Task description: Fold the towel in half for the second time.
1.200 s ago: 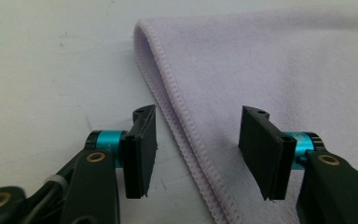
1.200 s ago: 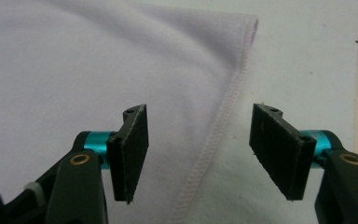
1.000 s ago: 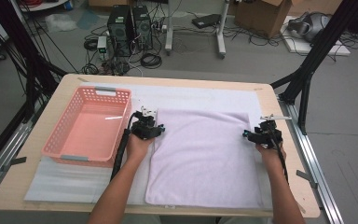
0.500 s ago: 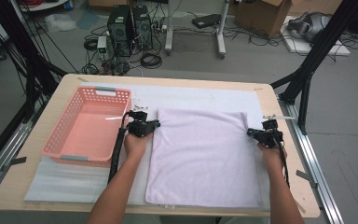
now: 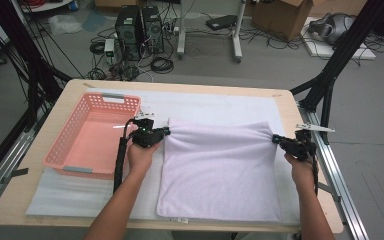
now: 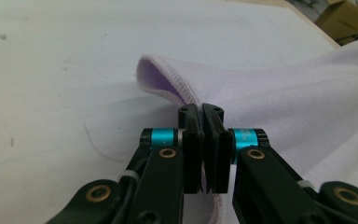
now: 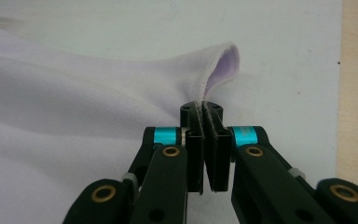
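Both tongs, left tongs (image 6: 201,109) and right tongs (image 7: 203,108), are clenched on the towel's (image 5: 220,170) far corners. Lift evenly, keeping the far edge taut, and fold toward the near hem without dragging on the counter (image 5: 260,95).

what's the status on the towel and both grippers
Left gripper and right gripper shut on the far corners of the lilac towel. Far edge lifted, taut. Pink basket alongside, nothing in the way.

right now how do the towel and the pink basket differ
The lavender towel is soft, flat cloth; the pink basket is rigid, perforated plastic with raised walls. The towel is pinched at its two far corners by the left tongs and right tongs, both shut; the basket stands untouched at the left. Both rest on the white table cover.
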Available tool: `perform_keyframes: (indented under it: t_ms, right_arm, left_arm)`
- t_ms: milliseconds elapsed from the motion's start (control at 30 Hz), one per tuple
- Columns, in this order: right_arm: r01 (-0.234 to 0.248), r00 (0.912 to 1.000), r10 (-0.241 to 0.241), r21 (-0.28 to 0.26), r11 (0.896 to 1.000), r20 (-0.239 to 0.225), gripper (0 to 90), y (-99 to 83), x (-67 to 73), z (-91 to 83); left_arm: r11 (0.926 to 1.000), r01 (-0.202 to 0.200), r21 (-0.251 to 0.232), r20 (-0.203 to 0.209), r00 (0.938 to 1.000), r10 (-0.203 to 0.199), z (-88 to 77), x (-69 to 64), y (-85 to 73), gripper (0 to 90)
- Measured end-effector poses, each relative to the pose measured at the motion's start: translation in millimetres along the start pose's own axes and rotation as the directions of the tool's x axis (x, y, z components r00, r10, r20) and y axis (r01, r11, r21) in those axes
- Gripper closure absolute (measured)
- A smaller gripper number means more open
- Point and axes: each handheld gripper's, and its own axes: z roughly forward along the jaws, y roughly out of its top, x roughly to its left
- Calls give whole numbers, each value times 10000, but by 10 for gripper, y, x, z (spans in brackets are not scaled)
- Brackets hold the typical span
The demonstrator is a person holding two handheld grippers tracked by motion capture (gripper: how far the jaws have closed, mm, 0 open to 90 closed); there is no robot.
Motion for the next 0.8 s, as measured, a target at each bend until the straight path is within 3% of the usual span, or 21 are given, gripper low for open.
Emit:
perform_keyframes:
  t_ms: [133,200,433,800]
  right_arm:
    - [125,9997,-129,-144,9998,-224,876,-109,58,-195]
    - [150,9995,-155,-167,9997,-289,876,-137,65,-235]
    - [242,9969,-268,-360,9991,-734,875,-368,173,-504]
    - [425,9960,-417,85,9991,-792,875,-599,256,-577]
  left_arm:
    - [9992,-401,-22,174,9990,401,-128,-96,11,863]
    - [9993,-291,-248,415,9987,301,-213,-120,-31,864]
    - [9991,-286,-303,857,9958,311,-404,-168,-293,863]
    - [9984,-541,-161,1273,9903,557,-551,-202,-627,862]
